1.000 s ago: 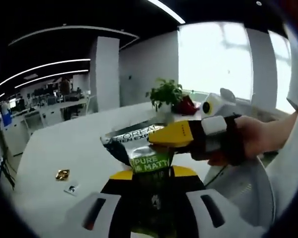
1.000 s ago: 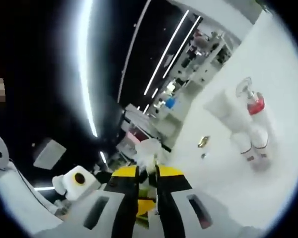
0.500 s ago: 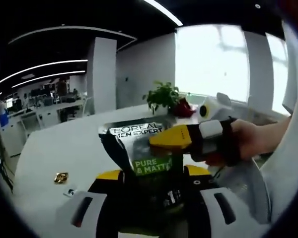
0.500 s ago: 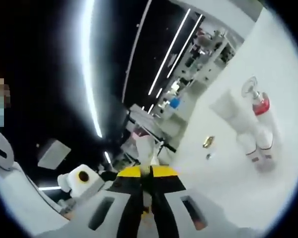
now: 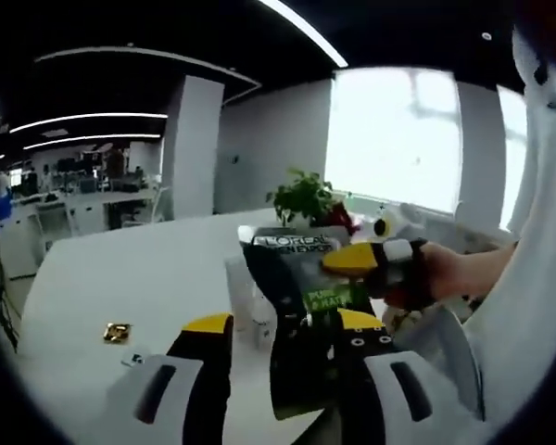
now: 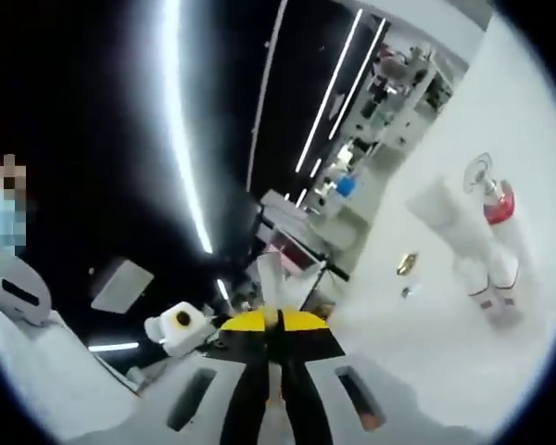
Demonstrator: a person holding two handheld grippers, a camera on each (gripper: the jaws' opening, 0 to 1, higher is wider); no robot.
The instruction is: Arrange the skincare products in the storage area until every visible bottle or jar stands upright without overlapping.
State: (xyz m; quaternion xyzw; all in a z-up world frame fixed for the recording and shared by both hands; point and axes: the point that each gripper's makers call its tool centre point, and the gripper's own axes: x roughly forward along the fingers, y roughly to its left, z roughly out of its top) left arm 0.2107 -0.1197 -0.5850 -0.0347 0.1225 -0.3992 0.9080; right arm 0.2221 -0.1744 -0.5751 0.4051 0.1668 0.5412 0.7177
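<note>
A dark L'Oreal Men Expert tube (image 5: pixel 301 320) with a green label hangs above the white table (image 5: pixel 111 278). My right gripper (image 5: pixel 352 261) comes in from the right, held by a hand, and is shut on the tube's upper end. My left gripper (image 5: pixel 283 324) stands open, its jaws wide apart; the tube is close to the right jaw, with a clear gap to the left one. In the right gripper view my right gripper (image 6: pixel 278 324) is shut, with the tube's pale edge (image 6: pixel 280 278) rising from it. White bottles (image 5: pixel 248 301) stand behind the tube.
A group of white tubes (image 6: pixel 468 246) and a red-collared pump bottle (image 6: pixel 496 199) lie on the table. A small gold item (image 5: pixel 117 331) and a scrap (image 5: pixel 134 356) sit at the left. A potted plant (image 5: pixel 306 193) stands at the far edge.
My left gripper's jaws have opened and let go of the tube. The right gripper keeps its hold, and the tube now sits to the right between the jaws.
</note>
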